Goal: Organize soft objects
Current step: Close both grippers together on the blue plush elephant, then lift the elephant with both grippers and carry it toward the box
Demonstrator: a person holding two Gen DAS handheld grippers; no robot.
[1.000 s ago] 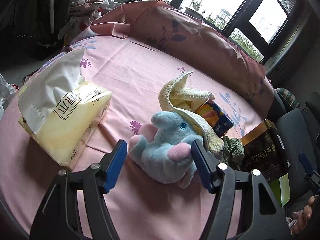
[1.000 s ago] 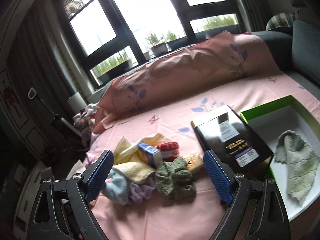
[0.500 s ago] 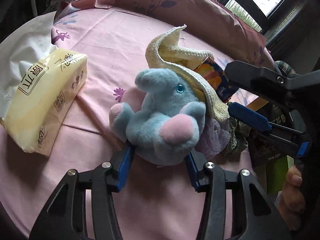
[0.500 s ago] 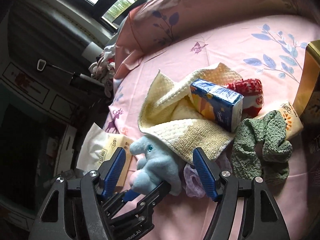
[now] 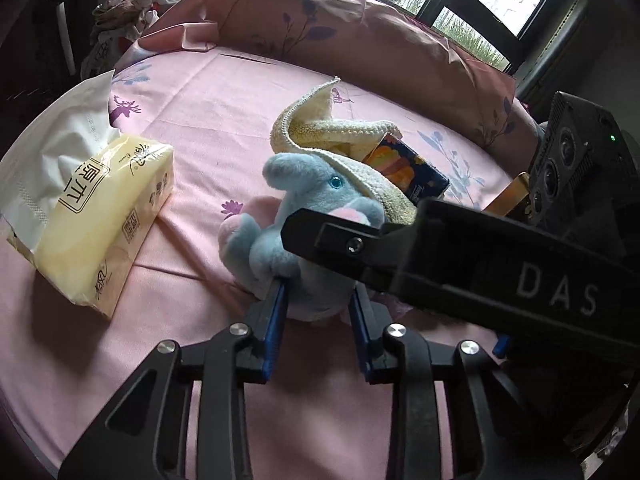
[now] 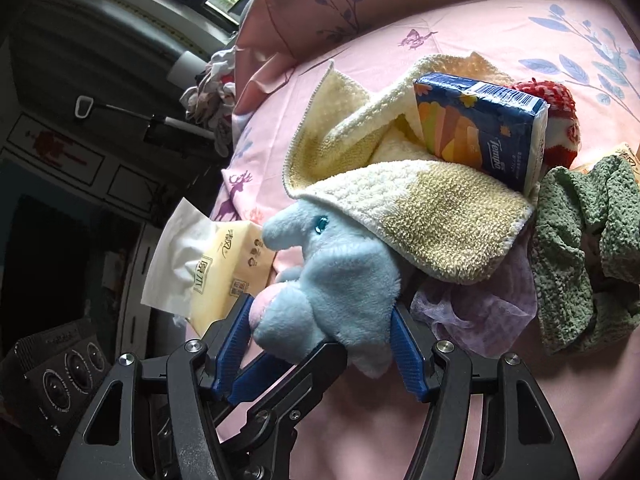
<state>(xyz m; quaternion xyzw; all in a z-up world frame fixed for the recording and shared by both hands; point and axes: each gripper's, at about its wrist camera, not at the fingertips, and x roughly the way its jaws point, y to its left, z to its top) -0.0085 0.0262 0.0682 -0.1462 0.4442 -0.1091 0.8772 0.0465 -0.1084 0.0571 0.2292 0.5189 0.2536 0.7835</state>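
Both tongs now closing around blue plush elephant (image 5: 308, 240), left tongs (image 5: 318, 312) pinching its base, right tongs (image 6: 320, 340) bracketing its body, trunk pointing left.

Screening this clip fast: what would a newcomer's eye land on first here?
The blue plush elephant in the middle of the pink sheet, with both claws closing around it: left claw at its base, right claw around its body. A yellow towel drapes over its head, with a blue tissue pack tucked in the folds. A large tissue pack lies apart to the left.
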